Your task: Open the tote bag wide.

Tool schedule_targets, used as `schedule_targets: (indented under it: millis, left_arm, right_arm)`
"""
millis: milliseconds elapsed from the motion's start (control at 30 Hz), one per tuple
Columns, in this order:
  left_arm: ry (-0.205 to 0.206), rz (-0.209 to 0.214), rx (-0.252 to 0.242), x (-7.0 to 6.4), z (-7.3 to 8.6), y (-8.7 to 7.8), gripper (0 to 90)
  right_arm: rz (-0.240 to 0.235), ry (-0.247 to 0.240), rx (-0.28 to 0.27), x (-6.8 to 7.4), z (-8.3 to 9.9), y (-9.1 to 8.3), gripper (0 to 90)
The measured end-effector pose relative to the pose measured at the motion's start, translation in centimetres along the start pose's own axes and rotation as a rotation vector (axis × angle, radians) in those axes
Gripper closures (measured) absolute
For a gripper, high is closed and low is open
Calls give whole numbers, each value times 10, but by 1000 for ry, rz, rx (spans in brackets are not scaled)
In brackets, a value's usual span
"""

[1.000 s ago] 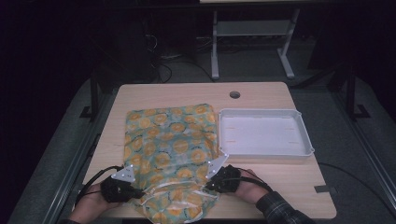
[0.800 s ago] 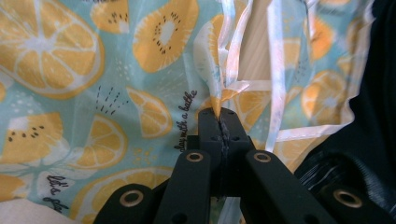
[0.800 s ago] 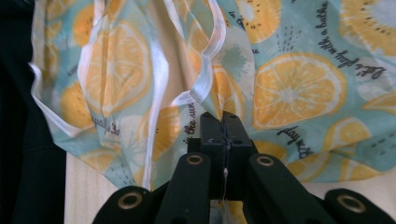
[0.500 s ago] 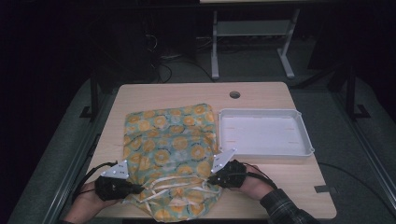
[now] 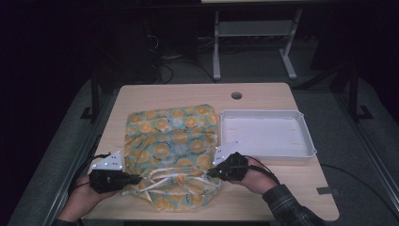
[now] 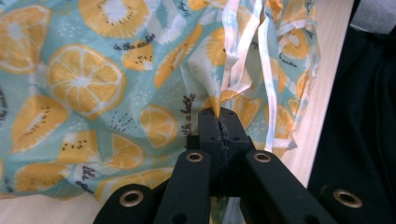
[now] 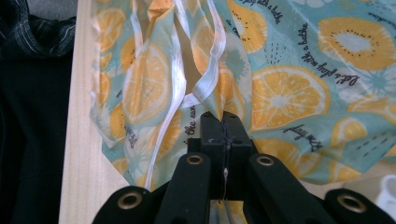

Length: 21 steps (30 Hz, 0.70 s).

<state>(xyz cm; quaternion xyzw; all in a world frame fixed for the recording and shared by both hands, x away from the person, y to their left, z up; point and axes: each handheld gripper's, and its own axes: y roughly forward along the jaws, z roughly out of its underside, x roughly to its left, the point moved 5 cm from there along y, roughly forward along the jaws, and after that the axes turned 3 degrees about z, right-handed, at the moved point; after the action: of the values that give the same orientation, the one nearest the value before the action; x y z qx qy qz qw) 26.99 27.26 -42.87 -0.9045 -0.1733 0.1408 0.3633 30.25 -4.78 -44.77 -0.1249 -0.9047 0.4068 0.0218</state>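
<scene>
In the high view, the near edge of the orange-print cloth (image 5: 171, 150) bunches into folds at lower centre, hiding what lies beneath, and the printed words on it are too small to read. The person's forearms are cut off by the bottom edge. In the left gripper view, the cloth runs past the top and left edges, and the left gripper (image 6: 219, 122) covers the pinched fold's end. In the right gripper view, the right gripper (image 7: 222, 122) hides its pinched fold likewise; a white object (image 7: 387, 193) at lower right is cut off and cannot be identified
</scene>
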Motion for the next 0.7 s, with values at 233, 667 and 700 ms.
schedule_targets:
  millis: [233,667,700]
  left_arm:
    - [-5,-24,-30,10,-13,-9,899]
    - [-46,-34,-73,37,-37,-19,898]
    - [-51,-36,-78,40,-39,-19,898]
  right_arm:
    - [21,-10,-18,-13,-14,-9,892]
    - [63,27,-43,-43,-33,-17,892]
    - [71,36,-37,-50,-36,-17,892]
